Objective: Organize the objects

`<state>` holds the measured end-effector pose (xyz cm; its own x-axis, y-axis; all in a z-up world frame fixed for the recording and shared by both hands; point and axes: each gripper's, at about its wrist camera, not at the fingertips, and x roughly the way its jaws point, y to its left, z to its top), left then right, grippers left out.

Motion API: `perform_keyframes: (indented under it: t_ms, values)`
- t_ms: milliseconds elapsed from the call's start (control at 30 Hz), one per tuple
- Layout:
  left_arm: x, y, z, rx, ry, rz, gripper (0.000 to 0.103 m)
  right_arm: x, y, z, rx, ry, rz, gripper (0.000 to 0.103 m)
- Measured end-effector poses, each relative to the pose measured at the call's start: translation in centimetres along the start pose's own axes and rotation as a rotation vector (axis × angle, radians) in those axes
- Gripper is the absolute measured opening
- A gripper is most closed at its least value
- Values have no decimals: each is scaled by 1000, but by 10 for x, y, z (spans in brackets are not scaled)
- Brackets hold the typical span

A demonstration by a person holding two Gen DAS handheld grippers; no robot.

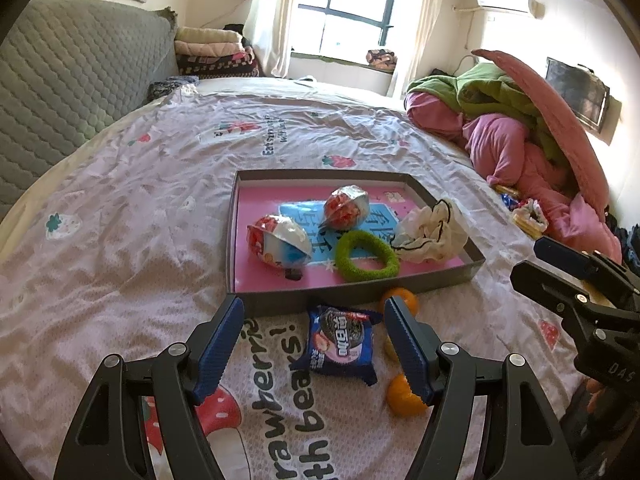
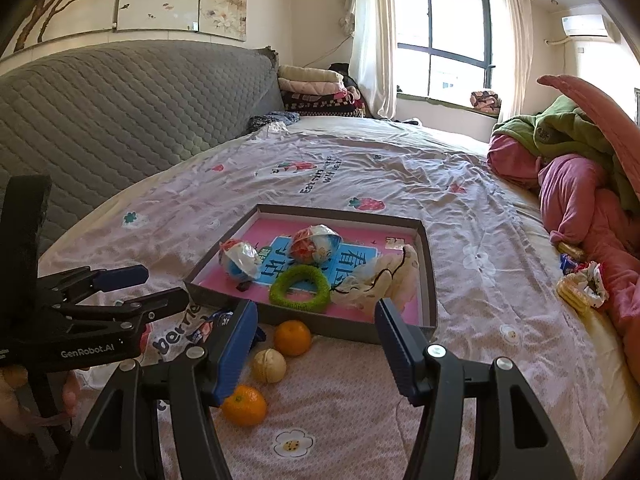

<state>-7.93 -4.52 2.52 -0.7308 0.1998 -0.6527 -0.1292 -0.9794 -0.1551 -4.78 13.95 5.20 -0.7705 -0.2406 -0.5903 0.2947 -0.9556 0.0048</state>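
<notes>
A grey tray (image 1: 360,296) (image 2: 430,272) with a pink floor lies on the bed. It holds two foil-wrapped eggs (image 1: 280,242) (image 1: 346,206), a green fuzzy ring (image 1: 366,256) (image 2: 300,289) and a crumpled white bag (image 1: 430,232) (image 2: 380,280). In front of the tray lie a blue cookie packet (image 1: 342,344), two oranges (image 2: 293,337) (image 2: 245,405) and a pale walnut-like ball (image 2: 269,366). My left gripper (image 1: 314,344) is open above the cookie packet. My right gripper (image 2: 316,346) is open and empty above the fruit.
A grey quilted headboard (image 2: 120,120) runs along the left. A pile of pink and green bedding (image 1: 520,136) (image 2: 580,168) lies at the right, with snack packets (image 2: 580,284) beside it. Folded blankets (image 2: 316,92) are stacked near the window.
</notes>
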Motion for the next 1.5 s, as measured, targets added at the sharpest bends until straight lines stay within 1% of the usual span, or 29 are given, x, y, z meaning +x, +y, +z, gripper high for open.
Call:
perform_keyframes:
  t_ms: [500, 700, 1300, 1500]
  values:
    - [5, -8, -19, 29, 46, 5, 74, 5, 5, -12, -7, 31, 20, 61]
    - [8, -10, -21, 41, 60, 1, 74, 15, 8, -17, -5, 63, 40, 61]
    - [34, -14, -34, 76, 152, 10, 74, 41, 4, -29, 30, 147, 70, 61]
    - [45, -13, -37, 81, 196, -15, 74, 50, 5, -31, 32, 175, 73, 61]
